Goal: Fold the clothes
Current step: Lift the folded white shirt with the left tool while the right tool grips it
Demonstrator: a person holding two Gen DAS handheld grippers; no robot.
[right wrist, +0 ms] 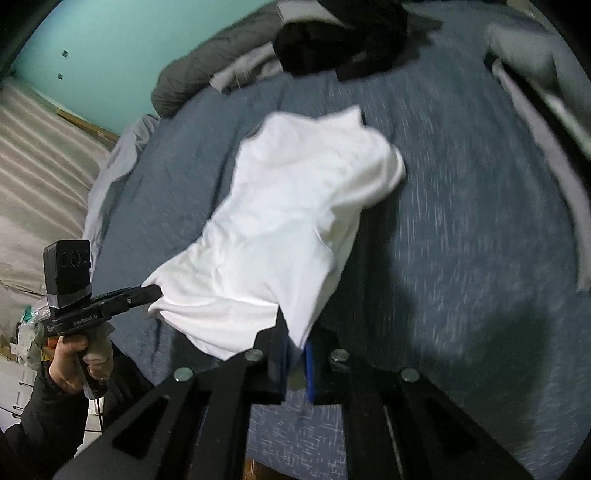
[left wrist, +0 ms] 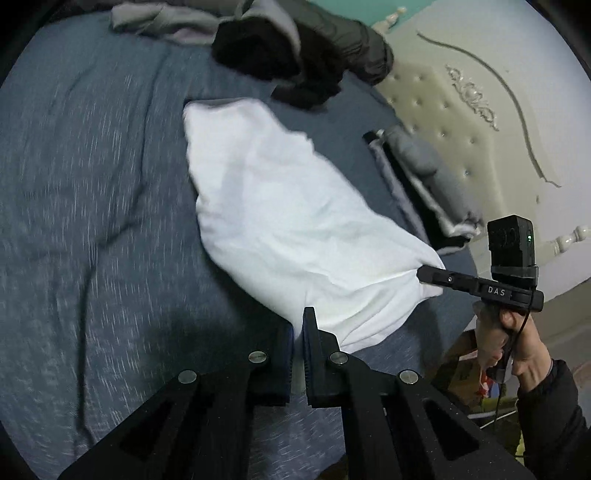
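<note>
A white garment [left wrist: 280,206] lies across the blue-grey bedsheet [left wrist: 92,184], its near edge lifted off the bed. My left gripper [left wrist: 297,332] is shut on one near corner of it. In the same view my right gripper [left wrist: 421,275], held in a hand, pinches the other near corner. The right wrist view shows the white garment [right wrist: 295,206] stretching away from my right gripper [right wrist: 295,347], which is shut on its corner, while the left gripper [right wrist: 157,293] grips the corner at the left. The cloth sags between the two grips.
A heap of black and dark grey clothes [left wrist: 280,55] and a light grey piece [left wrist: 159,18] lie at the bed's far end. Folded grey and black items [left wrist: 413,166] sit by the cream tufted headboard [left wrist: 480,110]. A teal wall [right wrist: 92,55] is behind.
</note>
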